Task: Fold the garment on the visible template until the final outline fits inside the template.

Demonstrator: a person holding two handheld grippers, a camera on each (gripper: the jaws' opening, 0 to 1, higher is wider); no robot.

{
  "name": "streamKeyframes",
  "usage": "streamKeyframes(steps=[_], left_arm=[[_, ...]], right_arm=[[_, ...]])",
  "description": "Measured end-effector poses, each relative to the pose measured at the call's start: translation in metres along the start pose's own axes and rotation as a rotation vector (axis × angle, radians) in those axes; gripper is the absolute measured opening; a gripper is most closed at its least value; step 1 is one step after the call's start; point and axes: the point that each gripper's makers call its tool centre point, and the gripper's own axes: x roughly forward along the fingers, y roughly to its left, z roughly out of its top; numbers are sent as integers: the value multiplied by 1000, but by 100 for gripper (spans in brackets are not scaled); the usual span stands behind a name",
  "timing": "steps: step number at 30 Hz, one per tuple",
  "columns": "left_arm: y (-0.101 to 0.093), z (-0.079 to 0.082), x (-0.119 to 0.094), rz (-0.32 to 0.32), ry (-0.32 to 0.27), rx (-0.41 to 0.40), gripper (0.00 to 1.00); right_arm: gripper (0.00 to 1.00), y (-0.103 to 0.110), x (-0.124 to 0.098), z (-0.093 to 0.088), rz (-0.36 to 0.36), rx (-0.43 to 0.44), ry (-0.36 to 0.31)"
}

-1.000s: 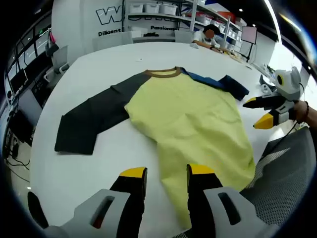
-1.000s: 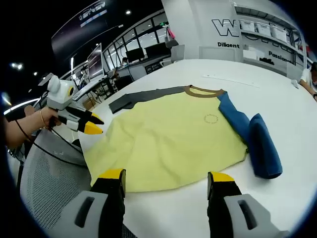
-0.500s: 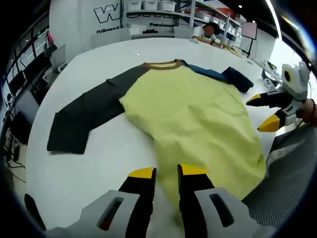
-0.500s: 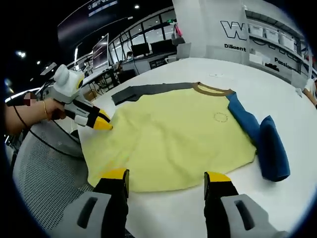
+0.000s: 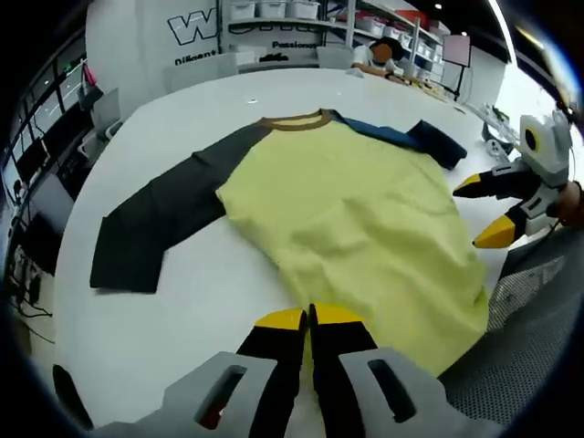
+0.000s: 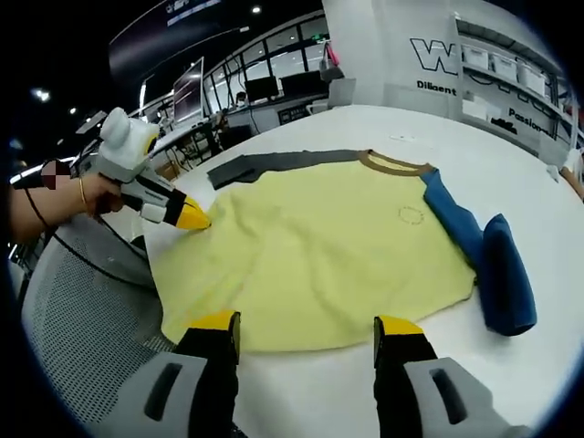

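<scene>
A shirt (image 5: pixel 347 210) lies flat on a white round counter (image 5: pixel 182 301) in an office with shelves (image 6: pixel 511 82). Left claw (image 5: pixel 308 318) pinches its hem; right claw (image 6: pixel 306 325) is spread.

Long-sleeved shirt (image 5: pixel 351 214) lies flat on tabletop (image 5: pixel 201 283), collar (image 5: pixel 294 120) at far side, hem at near edge. One sleeve (image 5: pixel 160 219) stretches out to the left in left gripper view; other sleeve (image 6: pixel 497 269) bunched on the opposite side. Left tongs (image 5: pixel 308 318) at hem corner; right tongs (image 6: pixel 306 326) before hem. Mesh chair (image 6: pixel 87 310) beside near edge.
</scene>
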Motion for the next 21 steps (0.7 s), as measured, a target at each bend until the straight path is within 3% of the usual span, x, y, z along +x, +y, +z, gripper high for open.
streamKeyframes(steps=[12,17,21], left_arm=[[-27,43,-5,-76,-48,21,6],[-43,54,3,-97,-34,36,7],[-52,55,9,-82,-22,63,14]], right_arm=[[57,1,0,4,5,-2,-15],[57,0,-1,5,2,1,-19],[57,0,-1,5,2,2,-21]])
